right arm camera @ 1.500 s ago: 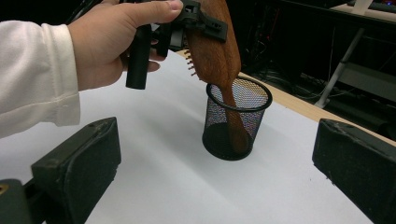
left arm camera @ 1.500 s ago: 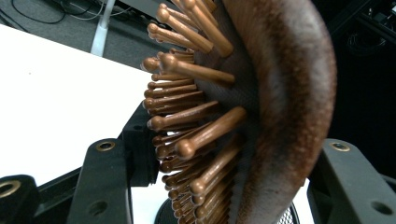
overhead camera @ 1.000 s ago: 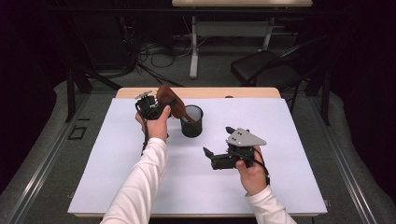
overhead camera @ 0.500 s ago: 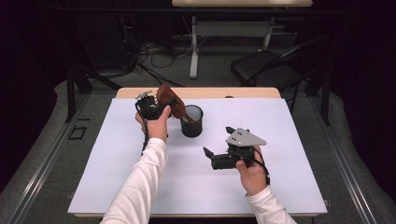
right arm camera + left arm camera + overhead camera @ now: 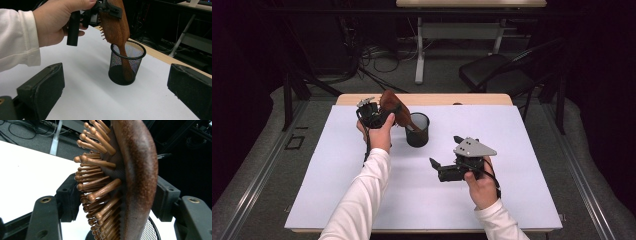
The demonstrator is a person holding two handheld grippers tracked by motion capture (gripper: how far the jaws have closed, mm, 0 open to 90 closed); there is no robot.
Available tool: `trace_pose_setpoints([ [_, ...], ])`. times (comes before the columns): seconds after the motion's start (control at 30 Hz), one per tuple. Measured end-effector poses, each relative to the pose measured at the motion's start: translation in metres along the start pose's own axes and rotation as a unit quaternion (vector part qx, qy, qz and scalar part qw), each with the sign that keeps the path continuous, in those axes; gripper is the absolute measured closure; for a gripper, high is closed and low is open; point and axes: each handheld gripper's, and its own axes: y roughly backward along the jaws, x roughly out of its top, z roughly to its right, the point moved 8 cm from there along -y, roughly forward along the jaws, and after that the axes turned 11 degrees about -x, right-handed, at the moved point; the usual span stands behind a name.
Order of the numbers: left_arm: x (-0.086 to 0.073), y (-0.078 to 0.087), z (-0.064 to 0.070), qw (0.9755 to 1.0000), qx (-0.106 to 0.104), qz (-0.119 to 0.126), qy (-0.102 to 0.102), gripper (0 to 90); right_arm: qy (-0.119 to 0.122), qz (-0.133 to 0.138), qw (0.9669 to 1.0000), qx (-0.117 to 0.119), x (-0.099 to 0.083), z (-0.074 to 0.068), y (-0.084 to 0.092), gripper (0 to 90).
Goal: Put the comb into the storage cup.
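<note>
The left hand-held gripper pinches the wooden hairbrush by its head, handle down inside the mesh cup; lowering it straight avoids tipping. The right hand-held gripper rests spread apart on the bench.

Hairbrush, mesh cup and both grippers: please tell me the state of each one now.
hairbrush: upright, gripped by its head, handle down inside the cup.
mesh cup: upright on the table, holds just the brush handle.
left gripper: shut on the hairbrush.
right gripper: open, holding nothing, apart from the cup.
</note>
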Motion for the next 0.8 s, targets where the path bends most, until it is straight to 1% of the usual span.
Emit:
trace_pose_setpoints([
  [0.07, -0.001, 0.001, 0.000, 1.0000, 0.005, -0.007, 0.002, 32.2, 0.000, 0.000, 1.0000, 0.000, 0.000, 0.000, 0.000, 1.0],
  [0.17, -0.002, 0.003, 0.001, 0.9999, 0.002, -0.012, 0.001, 30.6, -0.001, -0.001, 1.0000, 0.001, -0.001, 0.000, 0.000, 1.0],
  [0.2, -0.002, 0.003, 0.002, 0.9999, 0.001, -0.010, 0.004, 30.6, -0.001, -0.002, 1.0000, 0.001, -0.001, 0.000, 0.000, 1.0],
  [0.27, -0.001, 0.004, 0.003, 1.0000, -0.004, -0.008, 0.000, 30.9, 0.000, -0.002, 1.0000, 0.001, -0.001, -0.001, -0.001, 1.0],
  [0.33, -0.001, 0.005, 0.004, 0.9999, -0.003, -0.010, -0.005, 31.0, 0.002, -0.002, 1.0000, 0.001, -0.001, -0.001, -0.001, 1.0],
  [0.4, -0.001, 0.006, 0.004, 0.9999, -0.004, -0.010, -0.001, 31.0, 0.002, -0.002, 1.0000, 0.001, -0.001, -0.001, -0.001, 1.0],
  [0.7, 0.001, 0.014, 0.005, 0.9999, -0.012, -0.008, -0.002, 30.8, 0.002, -0.005, 1.0000, 0.001, -0.003, -0.002, -0.002, 1.0],
  [0.8, 0.002, 0.017, 0.006, 0.9999, -0.015, -0.006, 0.004, 30.8, 0.001, -0.006, 1.0000, 0.001, -0.003, -0.002, -0.003, 1.0],
])
